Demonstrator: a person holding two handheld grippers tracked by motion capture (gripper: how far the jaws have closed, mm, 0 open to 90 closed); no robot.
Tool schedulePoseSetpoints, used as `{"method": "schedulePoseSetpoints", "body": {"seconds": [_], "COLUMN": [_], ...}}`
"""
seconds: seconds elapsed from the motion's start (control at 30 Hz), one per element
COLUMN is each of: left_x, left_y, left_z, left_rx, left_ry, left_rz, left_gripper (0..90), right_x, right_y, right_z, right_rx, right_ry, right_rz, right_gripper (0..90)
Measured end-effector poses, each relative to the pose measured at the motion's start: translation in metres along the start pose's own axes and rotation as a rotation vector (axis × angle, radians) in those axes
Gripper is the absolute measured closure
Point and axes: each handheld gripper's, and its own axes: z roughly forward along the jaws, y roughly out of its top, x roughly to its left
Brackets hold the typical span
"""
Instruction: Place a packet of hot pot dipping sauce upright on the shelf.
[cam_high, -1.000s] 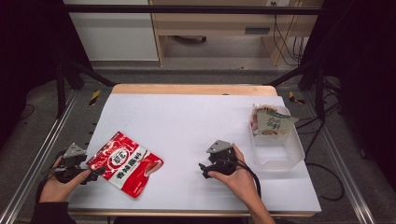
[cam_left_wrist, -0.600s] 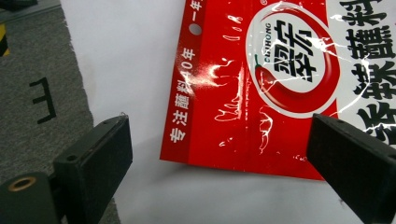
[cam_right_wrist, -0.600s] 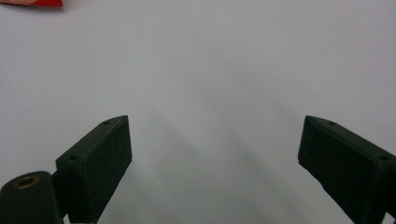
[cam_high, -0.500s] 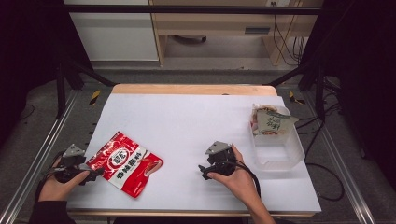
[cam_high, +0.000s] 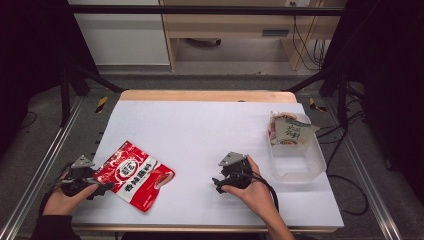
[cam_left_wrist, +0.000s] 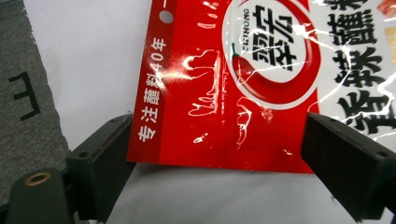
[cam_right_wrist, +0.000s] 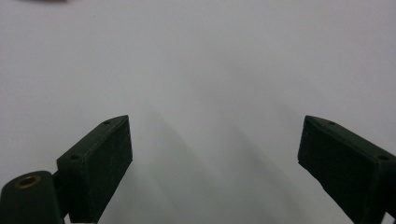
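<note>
Red seasoning pouch (cam_high: 134, 174) lies lower left of the frame; my left gripper (cam_high: 100, 187) spreads wide around its edge, my right gripper (cam_high: 216, 183) released mid-table.

White table (cam_high: 200, 125) — red sauce packet (cam_high: 134, 175) flat near its left edge, clear plastic bin (cam_high: 300, 160) at right.

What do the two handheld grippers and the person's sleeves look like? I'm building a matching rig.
Both the left gripper and right gripper are black, each topped by a grey three-cornered plate. In the gripper views, each has two flat, blocky black jaws with small screw holes, plus a brass-coloured bushing at the lower left. A black cable loops from the right gripper. A dark sleeve covers the left forearm.
</note>
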Motion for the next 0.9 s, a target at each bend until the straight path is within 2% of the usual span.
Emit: {"method": "schedulePoseSetpoints", "body": {"seconds": [0.17, 0.23, 0.37, 0.5, 0.67, 0.9], "left_x": [-0.001, 0.000, -0.001, -0.002, -0.002, 0.001], "left_y": [0.003, 0.004, 0.007, 0.008, 0.009, 0.010], "left_z": [-0.008, -0.012, -0.019, -0.020, -0.013, -0.007], "left_rx": [-0.026, -0.051, -0.065, -0.044, -0.020, 0.006], "left_ry": [-0.018, -0.040, -0.092, -0.143, -0.129, -0.054], "left_rz": [-0.015, -0.040, -0.056, -0.061, -0.057, -0.059], "left_gripper": [15.8, 19.9, 28.4, 36.9, 44.7, 65.0], "right_x": [-0.001, -0.001, 0.000, -0.001, 0.001, 0.000], "right_y": [0.000, 0.000, 0.000, -0.001, -0.001, -0.001], "right_z": [0.000, 0.000, 0.001, 0.002, 0.003, 0.004], "right_rx": [0.000, 0.004, 0.005, 0.012, 0.012, 0.016], "right_ry": [-0.001, -0.001, 0.001, 0.002, 0.006, 0.006], "right_rz": [0.000, -0.003, -0.004, -0.007, -0.010, -0.018], "right_gripper": [10.7, 10.6, 10.6, 10.6, 10.6, 10.6]}}
